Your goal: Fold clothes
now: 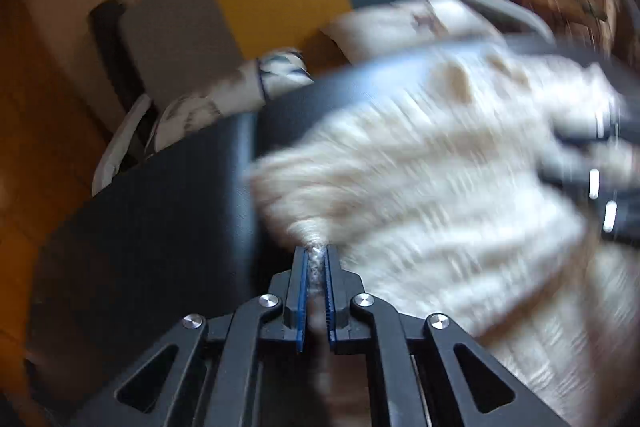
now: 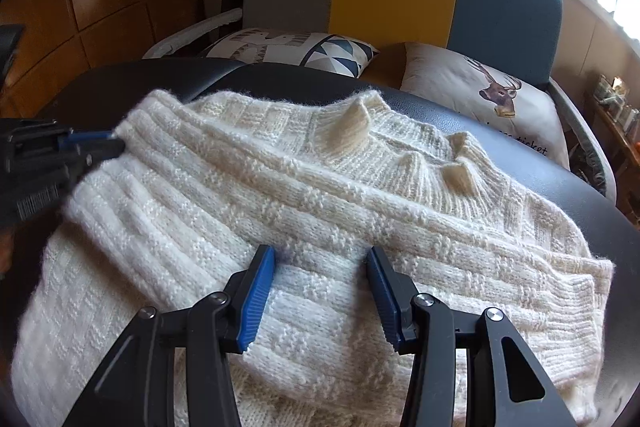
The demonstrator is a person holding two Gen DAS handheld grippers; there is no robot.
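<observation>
A dark leather-topped table carries the cream ribbed knit sweater, spread across most of it. The right gripper hovers above its middle, jaws wide apart, holding nothing. The left gripper pinches the sweater's left edge.

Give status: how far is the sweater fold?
Done: one side of the sweater already looks folded over on the dark table. In hand: the left hand-held gripper pinches a bunch of knit; the right hand-held gripper hovers open above. Left: remaining folds.

Left tool pinched tight on knit fabric; right tool low, fingers spread wide apart.
</observation>
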